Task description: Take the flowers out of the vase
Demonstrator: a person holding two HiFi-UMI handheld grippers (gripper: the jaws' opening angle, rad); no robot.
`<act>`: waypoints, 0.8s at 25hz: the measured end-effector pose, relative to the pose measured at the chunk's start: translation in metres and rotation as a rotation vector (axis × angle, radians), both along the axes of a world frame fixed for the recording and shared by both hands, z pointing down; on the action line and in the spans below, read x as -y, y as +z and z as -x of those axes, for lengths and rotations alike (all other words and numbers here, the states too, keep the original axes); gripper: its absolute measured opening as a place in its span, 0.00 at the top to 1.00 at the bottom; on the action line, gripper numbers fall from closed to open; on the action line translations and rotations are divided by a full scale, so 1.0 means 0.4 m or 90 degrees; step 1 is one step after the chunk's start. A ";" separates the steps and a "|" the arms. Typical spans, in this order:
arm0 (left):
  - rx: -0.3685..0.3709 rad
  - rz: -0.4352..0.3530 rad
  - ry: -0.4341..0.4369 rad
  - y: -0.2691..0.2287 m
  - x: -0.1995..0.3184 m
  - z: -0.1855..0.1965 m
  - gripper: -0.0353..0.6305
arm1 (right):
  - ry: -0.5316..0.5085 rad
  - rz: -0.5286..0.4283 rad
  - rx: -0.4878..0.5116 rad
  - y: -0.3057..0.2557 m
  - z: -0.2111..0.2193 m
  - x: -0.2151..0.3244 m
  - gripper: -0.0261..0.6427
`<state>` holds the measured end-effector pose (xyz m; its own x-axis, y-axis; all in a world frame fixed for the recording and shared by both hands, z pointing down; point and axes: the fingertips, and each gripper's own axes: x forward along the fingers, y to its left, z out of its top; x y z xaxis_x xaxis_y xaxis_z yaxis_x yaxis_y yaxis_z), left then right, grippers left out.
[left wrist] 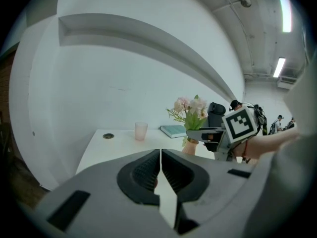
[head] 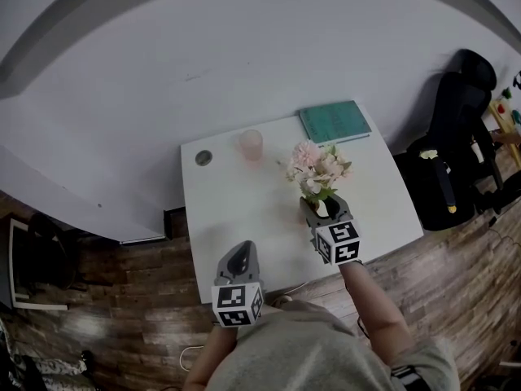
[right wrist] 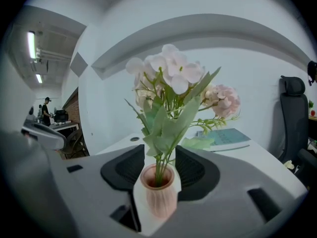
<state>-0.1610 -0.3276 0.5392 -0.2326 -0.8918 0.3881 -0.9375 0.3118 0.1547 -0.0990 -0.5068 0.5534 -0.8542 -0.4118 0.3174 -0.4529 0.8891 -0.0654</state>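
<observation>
From the head view, the vase (right wrist: pixel 159 195) is all but hidden under the right gripper (head: pixel 328 208) and the flowers (head: pixel 316 168). The right gripper view shows its foot cut off by the gripper body. That gripper's fingers (right wrist: pixel 198 170) are spread either side of the stems just above the vase mouth, and contact is hard to judge. The vase stands on the white table (head: pixel 244 210), flowers in it. The left gripper (head: pixel 240 257) hangs near the table's front edge, fingers (left wrist: pixel 146 172) pressed together on nothing. A pink cup (head: pixel 251 144) and a teal book (head: pixel 334 121) sit behind; a black chair (head: pixel 456 129) stands off to the right.
</observation>
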 end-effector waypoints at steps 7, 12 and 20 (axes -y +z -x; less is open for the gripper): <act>0.000 0.005 -0.007 0.007 -0.014 0.009 0.93 | 0.013 0.002 0.003 -0.004 0.011 0.010 0.70; 0.001 0.002 -0.005 0.004 -0.014 0.011 0.93 | 0.024 0.002 -0.005 -0.002 0.004 0.017 0.79; 0.004 -0.004 -0.008 -0.003 -0.031 0.013 0.93 | 0.024 -0.005 0.000 -0.019 -0.009 0.009 0.87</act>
<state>-0.1662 -0.3151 0.5380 -0.2460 -0.8915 0.3805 -0.9343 0.3225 0.1516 -0.0956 -0.5103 0.5460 -0.8381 -0.4463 0.3137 -0.4861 0.8719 -0.0585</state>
